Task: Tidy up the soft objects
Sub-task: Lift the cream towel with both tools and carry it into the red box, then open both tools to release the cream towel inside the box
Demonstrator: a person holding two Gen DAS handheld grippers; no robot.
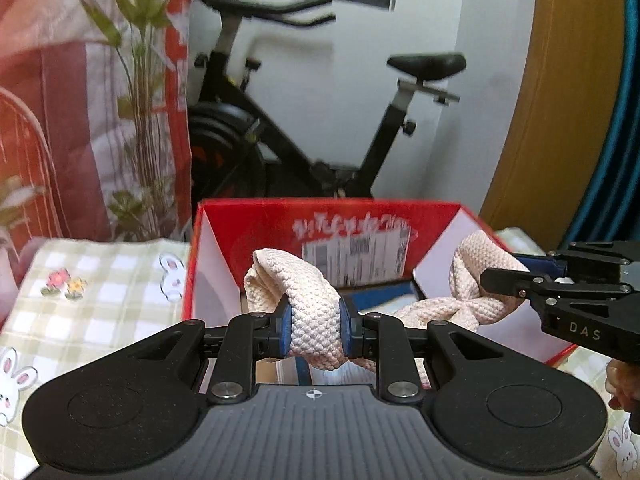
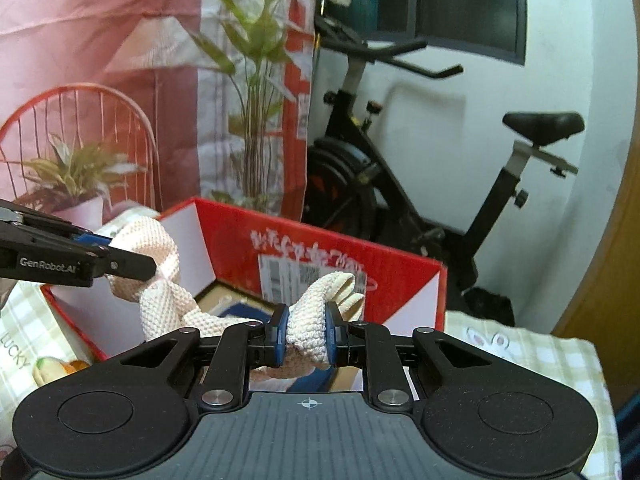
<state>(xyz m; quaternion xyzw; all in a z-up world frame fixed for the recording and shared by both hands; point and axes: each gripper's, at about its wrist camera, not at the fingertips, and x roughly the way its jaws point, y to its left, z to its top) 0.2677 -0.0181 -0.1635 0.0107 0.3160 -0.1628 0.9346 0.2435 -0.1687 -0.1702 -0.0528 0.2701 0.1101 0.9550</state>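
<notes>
- Hanging between the two tools, a cream-white knitted cloth with a pebbly waffle weave is strung over the open red cardboard box with white inner walls, in the middle of both wrist views.
- The left tool has its blue pads nearly together, pinching a bunched end of the cloth at centre frame; fabric bulges above and below the pads.
- The right tool is narrower still, clamped on the other bunched end, whose folds fan out above the pads; it shows at the right edge of the left wrist view too.
- Progress, as I judge it: the cloth is picked up and brought above the box but not yet laid inside, so lowering and release remain. A dark blue flat item and a cardboard-coloured panel lie in the box bottom; what they are I cannot tell.
- Whether other soft things wait is unclear; a small pale plush-like shape sits at lower left of the right wrist view, outside the box.
- Materials: the cloth is thick, limp and sagging in a twist between the grips; the box is stiff, glossy, sharp-edged, with a white printed label on its far wall.
- A green-and-white checked cloth with rabbit prints covers the desk under the box.
</notes>
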